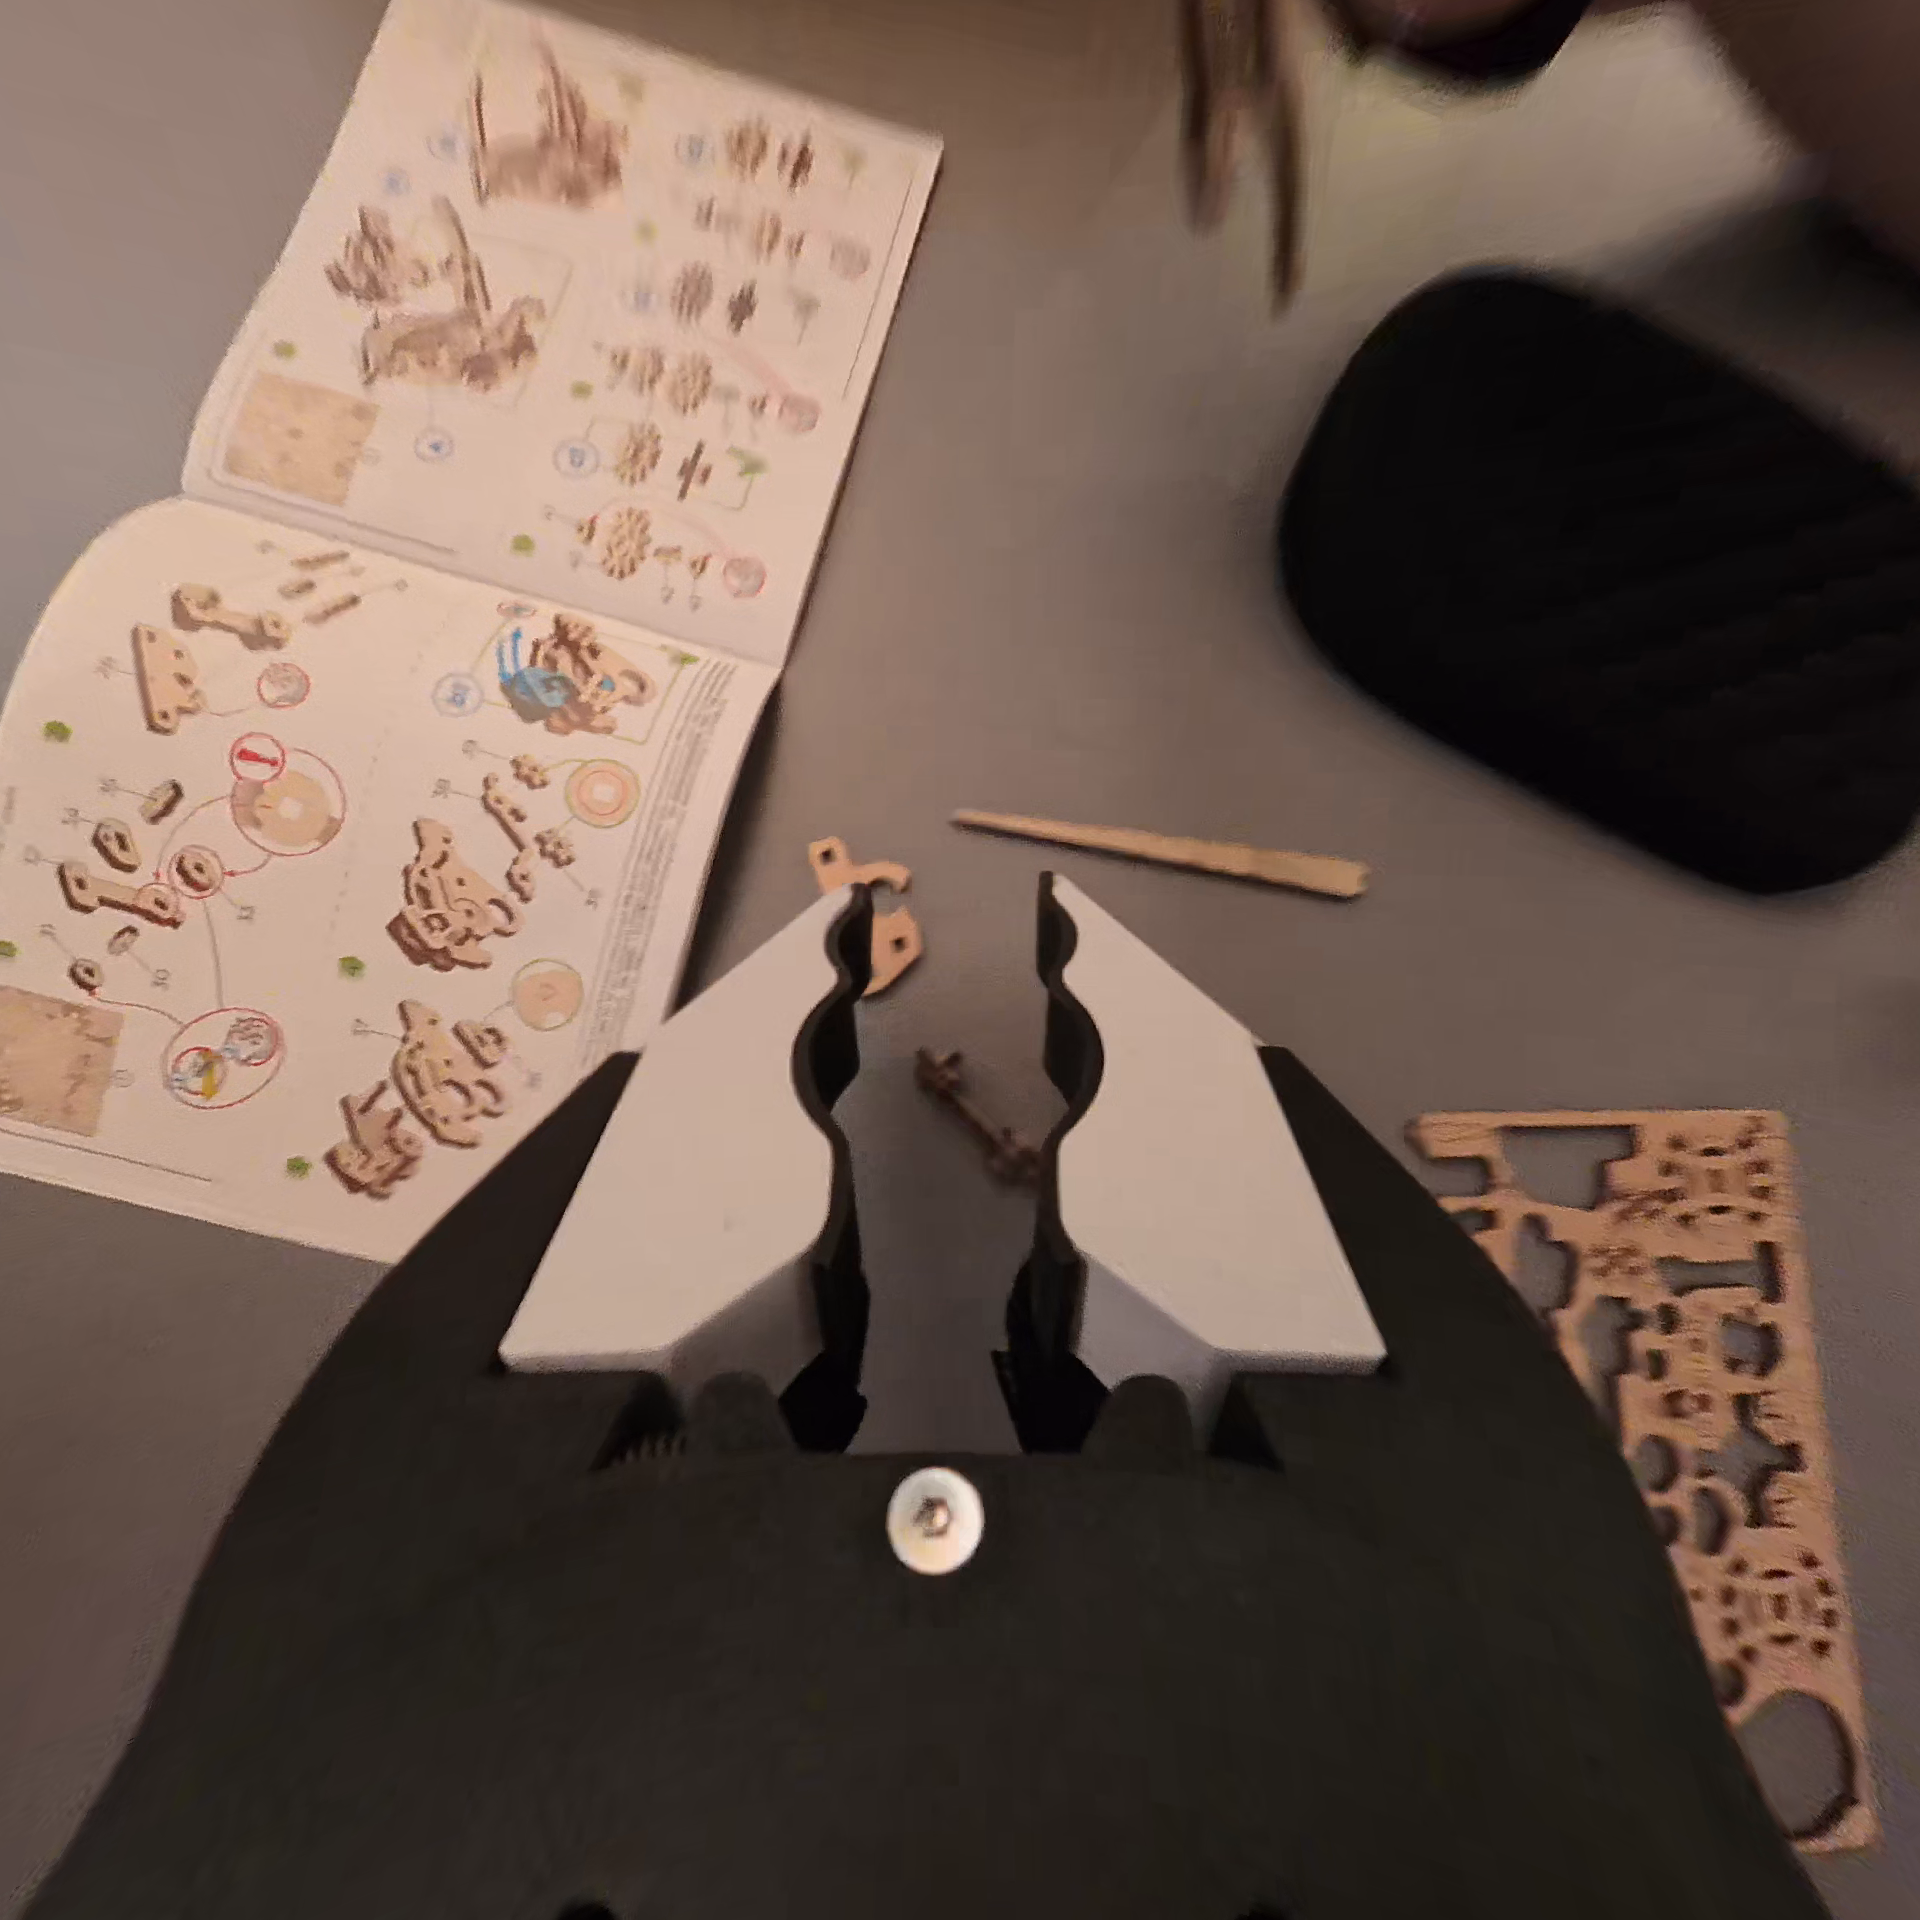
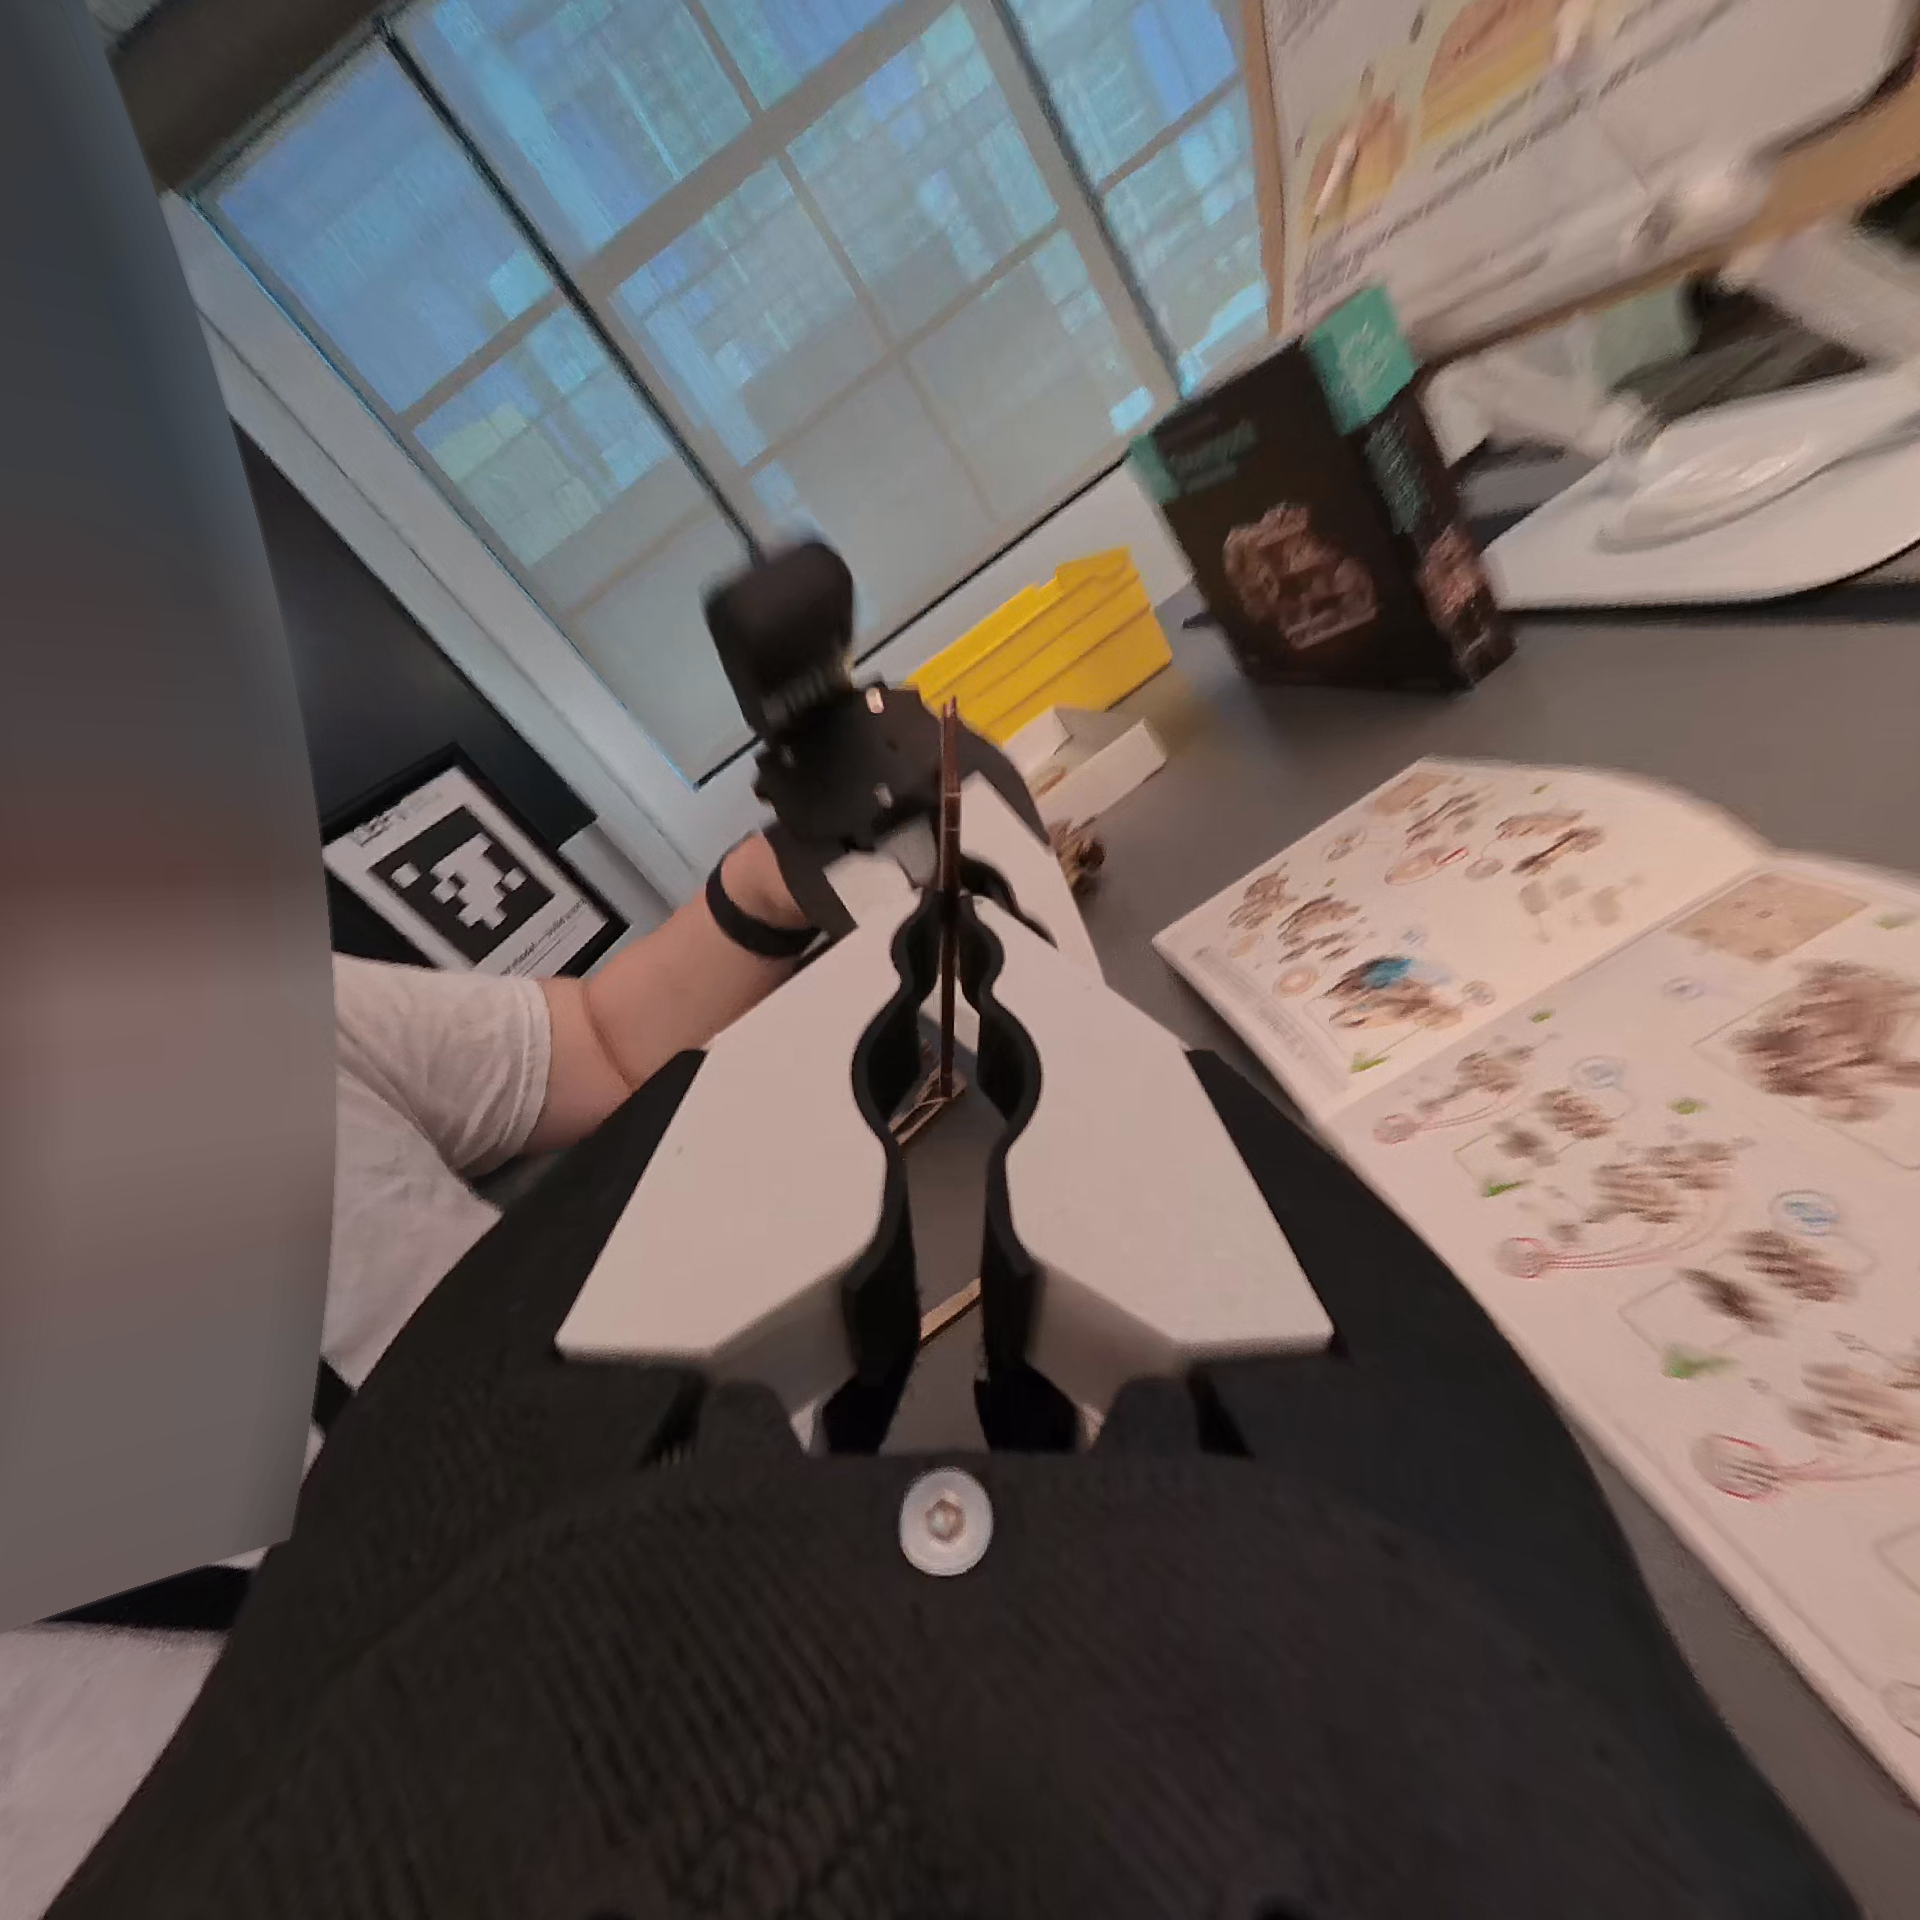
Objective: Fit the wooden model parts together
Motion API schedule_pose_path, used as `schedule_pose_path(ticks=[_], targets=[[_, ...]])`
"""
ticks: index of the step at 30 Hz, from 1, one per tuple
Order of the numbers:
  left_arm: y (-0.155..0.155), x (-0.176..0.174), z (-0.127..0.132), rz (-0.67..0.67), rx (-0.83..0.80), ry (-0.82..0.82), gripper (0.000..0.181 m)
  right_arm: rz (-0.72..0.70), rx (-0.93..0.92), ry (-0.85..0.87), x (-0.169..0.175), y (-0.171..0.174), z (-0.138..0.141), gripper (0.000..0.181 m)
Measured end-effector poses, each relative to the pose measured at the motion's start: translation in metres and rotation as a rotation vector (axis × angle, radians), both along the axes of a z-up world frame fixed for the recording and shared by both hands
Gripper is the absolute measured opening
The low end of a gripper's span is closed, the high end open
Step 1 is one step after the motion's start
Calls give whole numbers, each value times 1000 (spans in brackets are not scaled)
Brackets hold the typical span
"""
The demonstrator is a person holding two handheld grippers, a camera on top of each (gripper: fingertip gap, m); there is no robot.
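Observation:
In the left wrist view my left gripper (image 1: 951, 888) is open and empty, held above the grey table (image 1: 1039, 520). A small flat wooden part (image 1: 871, 920) lies by its left fingertip. A small dark wooden axle piece (image 1: 977, 1112) lies on the table between the fingers. A thin wooden stick (image 1: 1164, 854) lies just beyond. In the right wrist view my right gripper (image 2: 948, 904) is shut on a thin flat wooden part (image 2: 948, 790), seen edge-on and upright. It faces the left gripper's black body (image 2: 831, 769), which a hand holds.
An open instruction booklet (image 1: 416, 623) lies at the left and also shows in the right wrist view (image 2: 1558, 1091). A punched-out plywood sheet (image 1: 1662, 1403) lies at the right, below a black ribbed object (image 1: 1610, 582). A dark model box (image 2: 1340, 540) and a yellow tray (image 2: 1049, 644) stand farther back. Some 15 cm of space lies between my two pairs of fingers. Measured from the fingertips, the thin wooden stick (image 1: 1164, 854) is 6 cm or so from the left gripper and 15 cm from the right.

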State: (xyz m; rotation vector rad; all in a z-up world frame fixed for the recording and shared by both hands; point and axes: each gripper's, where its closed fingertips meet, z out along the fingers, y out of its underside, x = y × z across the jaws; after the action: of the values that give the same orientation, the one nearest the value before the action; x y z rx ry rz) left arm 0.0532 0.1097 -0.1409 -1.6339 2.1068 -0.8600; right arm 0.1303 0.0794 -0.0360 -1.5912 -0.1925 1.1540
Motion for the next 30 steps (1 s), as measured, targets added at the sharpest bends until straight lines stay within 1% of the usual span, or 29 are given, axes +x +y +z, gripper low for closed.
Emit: schedule_pose_path(ticks=[3,5,6,7,9,11,13,14,19,21,23,30], targets=[[-19,3,33,19,-171,-169,31,77,-77,-13,-33,1,-18,0],[-27,5,47,38,-301,-247,39,109,-110,-28,-52,1,-29,0],[-31,5,51,35,-367,-269,39,125,-136,-33,-61,1,-36,0],[-36,4,55,25,-436,-277,39,146,-161,-33,-69,0,-41,0],[-45,0,57,-8,-568,-245,30,175,-182,-27,-79,-1,-49,0],[-48,-2,57,-26,-642,-227,23,208,-189,-13,-85,-3,-53,0],[-46,-3,52,-20,-645,-215,5,228,-187,2,-86,-4,-53,0],[-45,-4,51,-16,-651,-206,2,225,-178,13,-84,-4,-51,0],[-42,-7,57,-6,-690,-217,4,229,-176,74,-78,-3,-46,0],[-44,-6,56,-4,-705,-204,5,231,-174,71,-79,-3,-46,0],[-45,-6,54,0,-716,-190,0,242,-165,66,-81,-4,-45,0],[-42,-4,53,39,-734,-188,0,244,-157,62,-79,-3,-46,0]])
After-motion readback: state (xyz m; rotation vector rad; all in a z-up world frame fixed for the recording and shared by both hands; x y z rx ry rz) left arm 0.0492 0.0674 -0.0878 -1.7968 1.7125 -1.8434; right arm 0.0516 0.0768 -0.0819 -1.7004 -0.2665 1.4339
